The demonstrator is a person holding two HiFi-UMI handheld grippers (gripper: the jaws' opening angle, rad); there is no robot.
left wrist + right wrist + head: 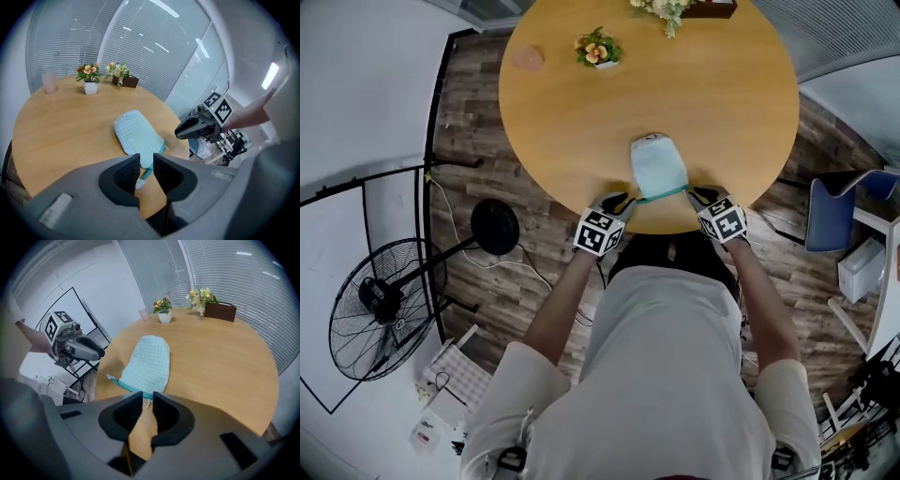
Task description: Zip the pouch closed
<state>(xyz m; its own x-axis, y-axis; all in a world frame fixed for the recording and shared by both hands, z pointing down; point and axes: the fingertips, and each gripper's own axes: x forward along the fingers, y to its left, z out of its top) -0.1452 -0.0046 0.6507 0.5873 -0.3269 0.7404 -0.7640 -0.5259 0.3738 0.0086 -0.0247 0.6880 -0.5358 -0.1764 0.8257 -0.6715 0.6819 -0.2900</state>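
Head view: pale-blue checked pouch lies flat on the round wooden table, right at the near edge. Its teal zipper runs along the end closest to the person. Left hand-held gripper sits at the zipper's left end, right hand-held gripper at its right end, tips pointing in twd each other. Left gripper view: jaws a narrow gap apart, nothing pinched; white tab at the zipper's end shows thru the gap. Right gripper view: jaws also slightly apart, empty, w/ the small zip pull just beyond them. Far side of the table: little flower pot & pink cup, well apart from the pouch.
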